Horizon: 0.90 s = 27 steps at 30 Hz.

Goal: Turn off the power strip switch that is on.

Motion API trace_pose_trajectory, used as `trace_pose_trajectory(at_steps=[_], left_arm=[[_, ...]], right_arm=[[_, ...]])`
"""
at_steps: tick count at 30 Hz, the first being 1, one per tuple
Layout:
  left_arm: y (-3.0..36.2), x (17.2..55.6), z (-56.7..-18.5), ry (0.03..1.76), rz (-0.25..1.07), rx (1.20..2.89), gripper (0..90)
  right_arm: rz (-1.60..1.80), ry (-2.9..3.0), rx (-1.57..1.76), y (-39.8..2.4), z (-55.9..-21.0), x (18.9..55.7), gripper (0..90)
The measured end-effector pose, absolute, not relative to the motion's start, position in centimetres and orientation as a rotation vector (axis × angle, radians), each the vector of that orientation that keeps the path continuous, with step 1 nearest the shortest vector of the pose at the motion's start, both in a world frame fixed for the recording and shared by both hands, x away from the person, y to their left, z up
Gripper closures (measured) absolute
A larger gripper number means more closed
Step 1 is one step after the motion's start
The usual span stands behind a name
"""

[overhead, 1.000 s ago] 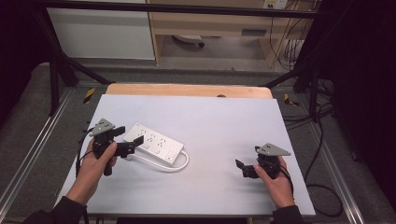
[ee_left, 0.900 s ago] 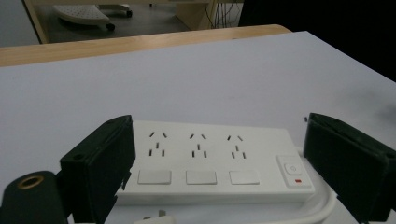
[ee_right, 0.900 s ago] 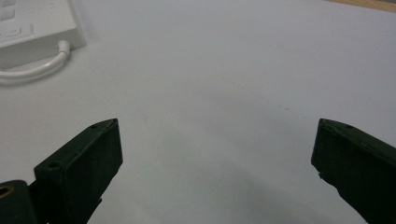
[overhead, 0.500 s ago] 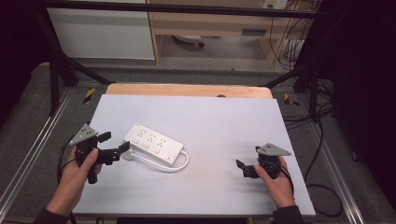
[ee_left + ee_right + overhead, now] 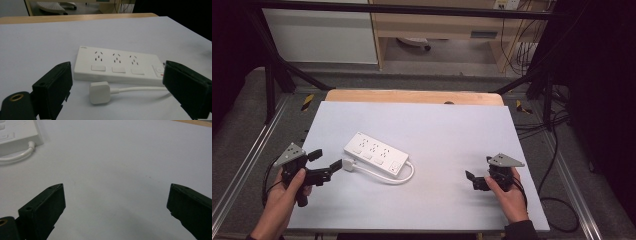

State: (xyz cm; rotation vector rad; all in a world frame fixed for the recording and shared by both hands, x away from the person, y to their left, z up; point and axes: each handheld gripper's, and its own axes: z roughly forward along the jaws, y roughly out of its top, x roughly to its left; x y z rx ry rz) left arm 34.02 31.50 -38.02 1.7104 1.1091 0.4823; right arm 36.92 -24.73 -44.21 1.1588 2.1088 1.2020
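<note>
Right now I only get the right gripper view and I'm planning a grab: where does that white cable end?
Observer: In a white plug, loose on the table beside the power strip, just ahead of the left hand-held gripper's open jaws.
Operator: Plugged into anything?
Observer: No; the strip's three sockets are bare.
Operator: Where am I?
Observer: The right hand-held gripper is near the table's right edge, apart from the strip.
</note>
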Motion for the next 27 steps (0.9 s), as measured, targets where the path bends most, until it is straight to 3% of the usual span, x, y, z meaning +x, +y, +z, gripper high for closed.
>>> trace_pose_trajectory(at_steps=[27], left_arm=[[31.3, 32.3, -42.4, 1.138, 0.456, 1.777, 9.7]], right_arm=[[1.074, 2.129, 1.265, -25.2, -45.2, 37.5, 3.4]])
